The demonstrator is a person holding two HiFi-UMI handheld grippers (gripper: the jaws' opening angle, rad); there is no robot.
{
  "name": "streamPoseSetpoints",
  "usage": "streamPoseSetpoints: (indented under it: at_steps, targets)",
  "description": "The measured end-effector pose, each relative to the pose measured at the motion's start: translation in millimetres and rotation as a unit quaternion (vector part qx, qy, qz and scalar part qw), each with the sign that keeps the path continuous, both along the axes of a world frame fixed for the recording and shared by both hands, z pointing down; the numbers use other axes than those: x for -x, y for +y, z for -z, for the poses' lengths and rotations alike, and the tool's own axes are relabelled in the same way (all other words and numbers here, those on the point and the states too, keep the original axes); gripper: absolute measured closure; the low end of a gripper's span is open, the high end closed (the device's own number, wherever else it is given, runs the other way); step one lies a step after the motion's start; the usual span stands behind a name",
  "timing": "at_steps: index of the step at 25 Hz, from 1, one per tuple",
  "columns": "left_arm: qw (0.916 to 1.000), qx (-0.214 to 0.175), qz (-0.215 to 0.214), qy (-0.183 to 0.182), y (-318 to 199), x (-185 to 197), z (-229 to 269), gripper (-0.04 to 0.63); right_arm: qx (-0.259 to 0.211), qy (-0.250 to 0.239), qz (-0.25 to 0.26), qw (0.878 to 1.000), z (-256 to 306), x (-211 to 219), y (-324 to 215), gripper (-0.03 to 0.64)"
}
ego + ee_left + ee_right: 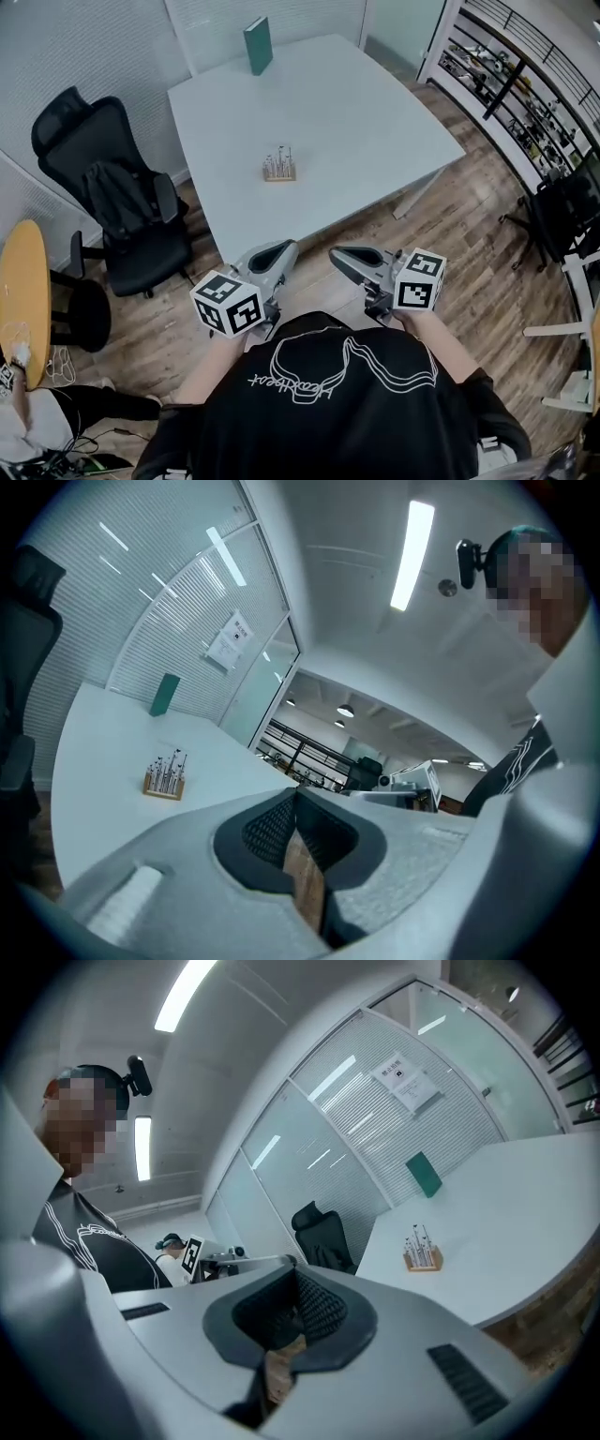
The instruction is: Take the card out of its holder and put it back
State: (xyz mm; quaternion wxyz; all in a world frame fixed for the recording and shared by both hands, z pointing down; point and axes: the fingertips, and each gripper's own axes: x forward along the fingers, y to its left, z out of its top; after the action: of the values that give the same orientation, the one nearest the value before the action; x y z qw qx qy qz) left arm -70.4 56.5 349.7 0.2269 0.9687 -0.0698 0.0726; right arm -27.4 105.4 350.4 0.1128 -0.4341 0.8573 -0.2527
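Note:
A small wooden block (279,171) with several thin metal pins stands near the middle of the white table (375,112). A dark green upright card-like object (258,45) stands at the table's far edge. Both also show in the left gripper view, block (164,782) and green object (165,695), and in the right gripper view, block (423,1259) and green object (424,1174). My left gripper (281,249) and right gripper (343,253) hover side by side before my chest, short of the table's near edge. The left gripper (296,795) and right gripper (294,1269) have their jaws closed together, holding nothing.
A black office chair (112,187) stands left of the table, with a yellow round table (23,291) further left. Shelving (525,84) and another dark chair (562,216) line the right side. Another person (28,412) sits at the lower left.

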Motion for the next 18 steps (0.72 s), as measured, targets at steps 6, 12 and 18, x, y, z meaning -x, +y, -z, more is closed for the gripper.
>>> streamPoseSetpoints:
  at_steps: [6, 12, 18]
  targets:
    - [0.9999, 0.011, 0.000, -0.012, -40, -19, -17, 0.581, 0.010, -0.006, -0.004, 1.000, -15, -17, -39, 0.607]
    - [0.9998, 0.013, 0.004, -0.011, -58, -44, -17, 0.583, 0.002, -0.004, -0.008, 1.000, -10, -44, -63, 0.607]
    - [0.9992, 0.016, 0.032, -0.019, -83, -62, -21, 0.581, 0.000, 0.000, 0.020, 1.000, -13, -67, -96, 0.607]
